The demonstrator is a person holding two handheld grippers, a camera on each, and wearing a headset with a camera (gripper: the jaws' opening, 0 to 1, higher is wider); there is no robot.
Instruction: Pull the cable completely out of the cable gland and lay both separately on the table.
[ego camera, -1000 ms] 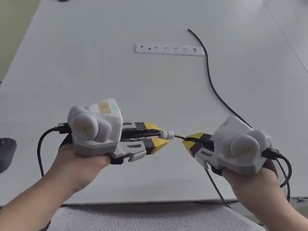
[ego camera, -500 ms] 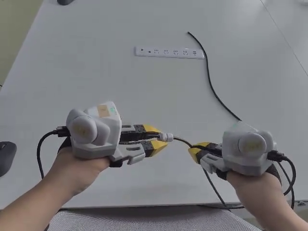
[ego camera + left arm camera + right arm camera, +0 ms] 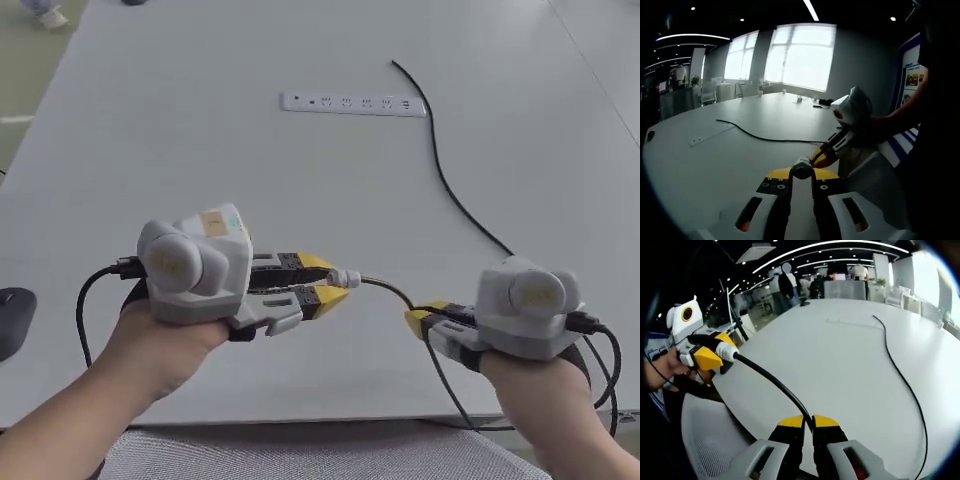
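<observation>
Black cable span longer than a second ago | my left hand-held gripper clamps white plastic cable gland | right hand-held gripper pinches cable | extraction partway, I judge

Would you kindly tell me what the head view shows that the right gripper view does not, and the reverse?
The head view adds the right gripper's grey housing, the hand around it and a dark object at the picture's left edge. The right gripper view adds people beyond the table and ceiling light strips. Both show the left gripper shut on the cable gland, the cable running into the right gripper's jaws, and a loose black cord.
</observation>
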